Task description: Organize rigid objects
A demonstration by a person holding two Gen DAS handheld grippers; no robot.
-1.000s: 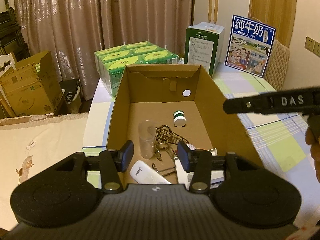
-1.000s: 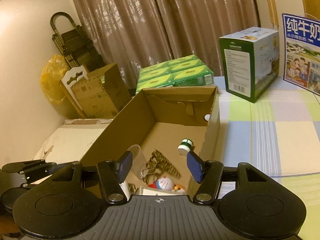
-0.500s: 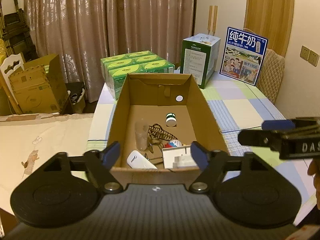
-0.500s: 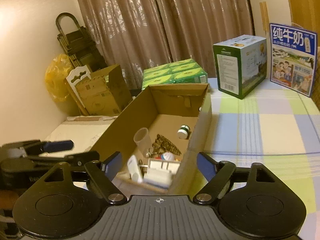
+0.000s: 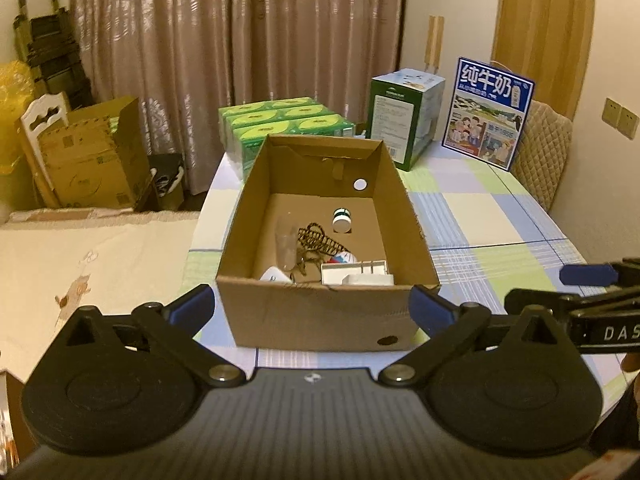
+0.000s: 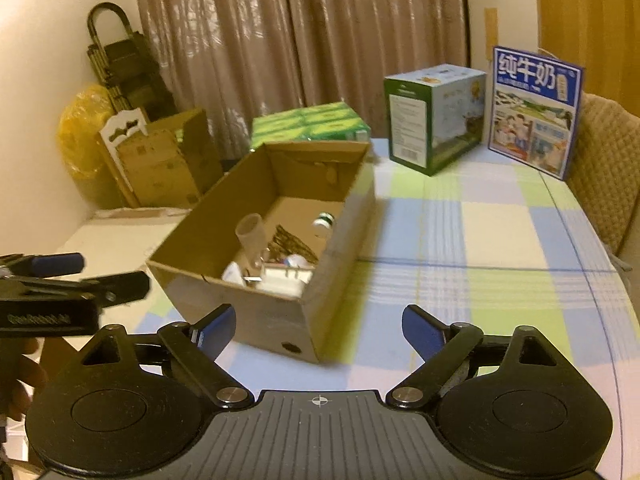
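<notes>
Left wrist view: left gripper (image 5: 312, 306) and right gripper (image 6: 318, 326), fingers just spread wide and empty, frame the cardboard box (image 5: 320, 312) at centre frame.

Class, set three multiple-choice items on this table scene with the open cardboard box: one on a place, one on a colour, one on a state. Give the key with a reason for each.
1. Where does the small white jar with the green band lie?
A. inside the cardboard box, toward its far end
B. on the checked tablecloth
C. on top of the green cartons

2. What colour is the banner across the top of the upright milk carton?
A. red
B. blue
C. black

3. How do the left gripper's jaws stand?
A. shut on the plastic cup
B. shut on nothing
C. open, nothing between them

Key: 1 A, the jar sits on the floor of the cardboard box near its far wall. 2 B, the milk carton has white characters on blue. 3 C, the left gripper has just been opening; its pads stand wide apart, clear of the box.
</notes>
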